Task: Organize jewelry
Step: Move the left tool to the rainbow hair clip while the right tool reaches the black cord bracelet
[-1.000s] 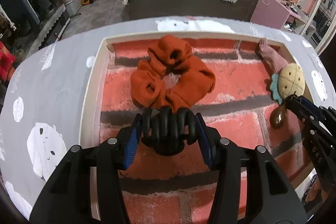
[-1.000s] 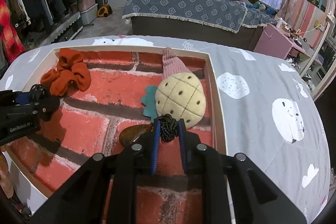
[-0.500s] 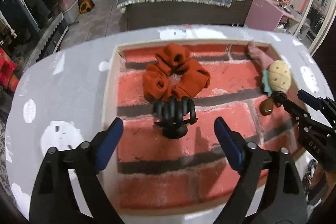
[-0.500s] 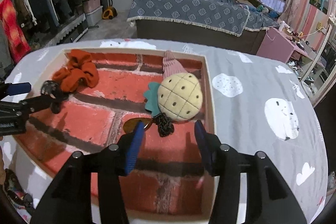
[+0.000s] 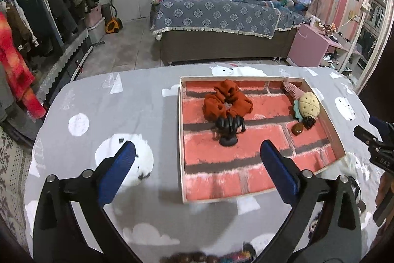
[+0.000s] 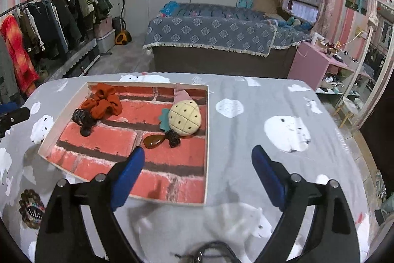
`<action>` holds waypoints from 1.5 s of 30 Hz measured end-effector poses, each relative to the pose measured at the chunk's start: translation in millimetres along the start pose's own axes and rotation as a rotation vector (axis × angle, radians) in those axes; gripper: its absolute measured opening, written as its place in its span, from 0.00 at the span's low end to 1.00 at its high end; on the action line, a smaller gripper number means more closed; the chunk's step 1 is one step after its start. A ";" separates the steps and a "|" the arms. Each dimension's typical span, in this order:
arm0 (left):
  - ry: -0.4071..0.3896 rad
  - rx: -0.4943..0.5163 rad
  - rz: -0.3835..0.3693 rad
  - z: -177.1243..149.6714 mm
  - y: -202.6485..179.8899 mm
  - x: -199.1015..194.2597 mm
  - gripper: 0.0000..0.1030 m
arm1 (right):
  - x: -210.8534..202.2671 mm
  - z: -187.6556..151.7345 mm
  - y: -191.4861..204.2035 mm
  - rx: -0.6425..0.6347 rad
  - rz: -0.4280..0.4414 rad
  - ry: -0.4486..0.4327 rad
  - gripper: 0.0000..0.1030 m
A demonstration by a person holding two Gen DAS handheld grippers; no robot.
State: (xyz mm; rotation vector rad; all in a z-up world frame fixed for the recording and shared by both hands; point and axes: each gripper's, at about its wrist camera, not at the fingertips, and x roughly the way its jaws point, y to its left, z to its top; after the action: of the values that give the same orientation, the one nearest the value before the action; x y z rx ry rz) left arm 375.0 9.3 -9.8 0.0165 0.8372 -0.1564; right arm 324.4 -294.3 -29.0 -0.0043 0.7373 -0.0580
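Observation:
A shallow tray (image 5: 181, 139) lined with a red brick print lies on the grey cloth. In it rest an orange scrunchie (image 5: 226, 102), a black claw clip (image 5: 230, 128) just in front of it, a pineapple plush (image 6: 184, 118), and a brown teardrop clip (image 6: 152, 141) with a black hair tie (image 6: 173, 137). My left gripper (image 5: 198, 146) hangs above the tray's near left corner, its jaws opening, nothing between them. My right gripper (image 6: 198, 152) hovers over the near right corner of the tray (image 6: 207, 139), jaws likewise opening and empty.
Bead bracelets (image 5: 197, 256) lie at the table's near edge, another coiled one (image 6: 30, 208) at the near left. A dark cord (image 6: 209, 250) lies under the right gripper. Beyond the table stand a bed (image 5: 216, 16), a clothes rack (image 5: 37, 16) and a pink cabinet (image 5: 310, 46).
The left gripper let go of the black claw clip and the right one let go of the black hair tie. Both opened wide and pulled back and up from the tray.

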 end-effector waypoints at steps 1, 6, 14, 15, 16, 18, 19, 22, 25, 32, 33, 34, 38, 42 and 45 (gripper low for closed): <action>0.000 -0.002 -0.003 -1.5 0.5 -2.2 0.95 | -3.9 -1.6 -1.5 -0.002 -0.002 -0.002 0.84; -0.015 -0.002 0.006 -17.1 0.3 -16.9 0.95 | -23.8 -15.9 -6.6 -0.005 -0.032 -0.012 0.84; -0.059 0.024 0.027 -50.4 -4.6 -42.2 0.95 | -42.1 -52.6 -9.0 0.037 -0.036 -0.029 0.85; -0.064 0.029 0.033 -54.1 -5.9 -44.6 0.95 | -43.7 -58.3 -7.6 0.033 -0.043 -0.030 0.85; -0.069 0.035 0.040 -58.8 -7.2 -47.5 0.95 | -44.9 -61.7 -6.7 0.031 -0.043 -0.031 0.85; -0.074 0.040 0.039 -67.4 -8.2 -52.7 0.95 | -48.6 -68.8 -4.9 0.031 -0.044 -0.035 0.84; -0.076 0.040 0.039 -70.6 -8.2 -55.1 0.95 | -51.0 -73.3 -4.8 0.037 -0.045 -0.041 0.84; -0.088 0.032 0.043 -80.0 -7.3 -62.5 0.95 | -55.3 -81.7 -6.2 0.043 -0.048 -0.052 0.84; -0.094 0.033 0.051 -90.7 -6.5 -66.4 0.95 | -55.4 -87.9 -9.5 0.046 -0.077 -0.050 0.84; -0.070 0.026 0.030 -110.1 -5.1 -59.5 0.95 | -48.1 -100.8 -21.4 0.078 -0.090 -0.023 0.84; -0.066 0.025 0.028 -113.2 -5.1 -57.8 0.95 | -47.5 -102.5 -23.2 0.081 -0.095 -0.020 0.84; -0.061 0.026 0.026 -116.3 -4.8 -55.9 0.95 | -46.7 -104.4 -25.8 0.086 -0.098 -0.016 0.84; -0.044 0.027 0.025 -129.2 -4.4 -49.0 0.95 | -43.7 -109.4 -36.3 0.102 -0.110 -0.002 0.84; -0.031 0.041 0.033 -140.7 -4.6 -41.4 0.95 | -37.5 -114.6 -43.6 0.100 -0.113 0.025 0.84; -0.018 0.038 0.028 -147.4 -3.3 -36.1 0.95 | -32.8 -117.2 -48.9 0.106 -0.122 0.039 0.84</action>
State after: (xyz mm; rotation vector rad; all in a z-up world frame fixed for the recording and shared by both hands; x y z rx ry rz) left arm 241.8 22.0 -81.7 0.0628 0.8155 -0.1460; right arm 218.9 -339.4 -92.5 0.0532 0.7713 -0.2141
